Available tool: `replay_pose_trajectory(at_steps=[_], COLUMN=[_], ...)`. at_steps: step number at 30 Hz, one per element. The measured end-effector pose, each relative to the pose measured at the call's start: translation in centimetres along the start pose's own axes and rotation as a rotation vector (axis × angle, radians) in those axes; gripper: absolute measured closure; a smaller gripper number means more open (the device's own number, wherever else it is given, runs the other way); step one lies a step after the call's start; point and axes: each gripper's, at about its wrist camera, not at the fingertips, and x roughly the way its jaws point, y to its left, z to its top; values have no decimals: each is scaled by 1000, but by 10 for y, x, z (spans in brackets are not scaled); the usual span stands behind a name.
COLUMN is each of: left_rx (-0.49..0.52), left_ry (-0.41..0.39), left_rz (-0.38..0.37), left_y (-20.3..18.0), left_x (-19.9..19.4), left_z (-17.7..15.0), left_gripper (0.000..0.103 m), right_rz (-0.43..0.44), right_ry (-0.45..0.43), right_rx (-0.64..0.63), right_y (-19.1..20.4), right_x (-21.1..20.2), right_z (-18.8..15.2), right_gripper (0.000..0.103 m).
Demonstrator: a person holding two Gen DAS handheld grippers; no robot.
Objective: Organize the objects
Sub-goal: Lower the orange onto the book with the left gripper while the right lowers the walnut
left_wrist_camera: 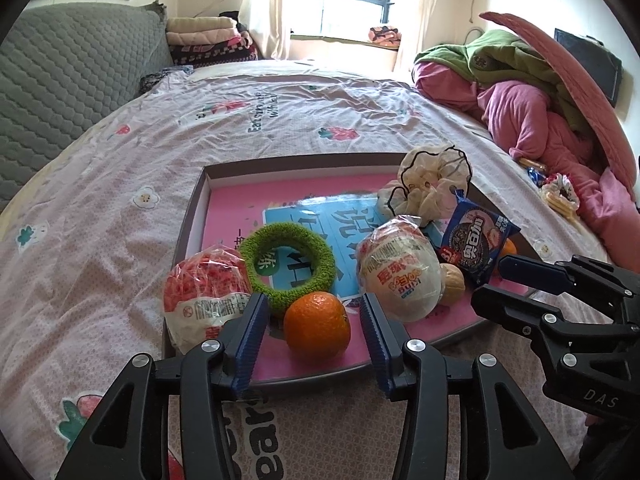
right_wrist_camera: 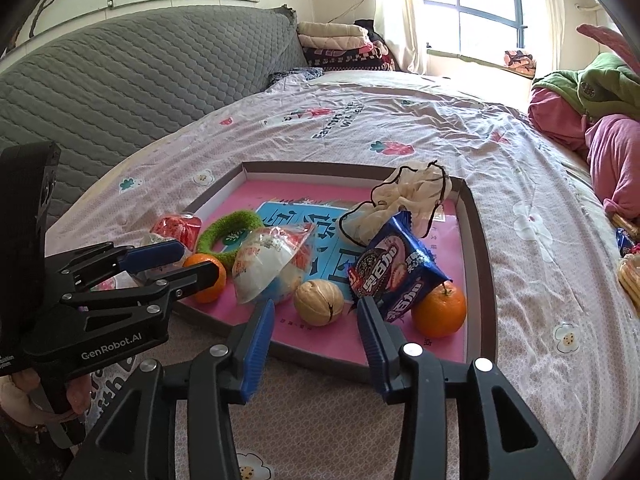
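Note:
A shallow pink-bottomed tray point(left_wrist_camera: 224, 216) point(right_wrist_camera: 480, 240) lies on the bed. It holds two wrapped buns point(left_wrist_camera: 204, 292) point(left_wrist_camera: 400, 272), a green fuzzy ring point(left_wrist_camera: 288, 268) point(right_wrist_camera: 232, 236), two oranges point(left_wrist_camera: 318, 324) point(right_wrist_camera: 440, 312), a walnut point(left_wrist_camera: 452, 284) point(right_wrist_camera: 319, 303), a blue cookie packet point(left_wrist_camera: 478, 240) point(right_wrist_camera: 396, 272) and a cream scrunchie point(left_wrist_camera: 432, 184) point(right_wrist_camera: 404, 200). My left gripper point(left_wrist_camera: 314, 344) is open with its fingers on either side of the near orange, not touching it. My right gripper point(right_wrist_camera: 316, 344) is open and empty at the tray's near edge, in front of the walnut.
The tray sits on a pink flowered bedsheet point(left_wrist_camera: 120, 200). A grey quilted headboard point(right_wrist_camera: 140, 80) is at the left. Piled pink and green bedding point(left_wrist_camera: 520, 92) lies at the right. A few snacks point(left_wrist_camera: 558, 192) lie on the sheet right of the tray.

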Motion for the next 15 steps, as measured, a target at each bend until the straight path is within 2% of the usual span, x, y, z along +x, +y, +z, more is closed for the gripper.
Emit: replay_pose_trajectory(at_steps=[7, 15], left_rx=[-21, -24], left_ry=[8, -26], left_rz=[-8, -13], left_y=[3, -1], left_x=[-2, -14], left_z=[2, 3], left_gripper=[49, 42], right_rz=[-24, -31], right_ry=[-35, -83], right_rx=[1, 7], right_y=[-3, -4], right_x=[-5, -13], right_z=[2, 4], right_gripper=[54, 50])
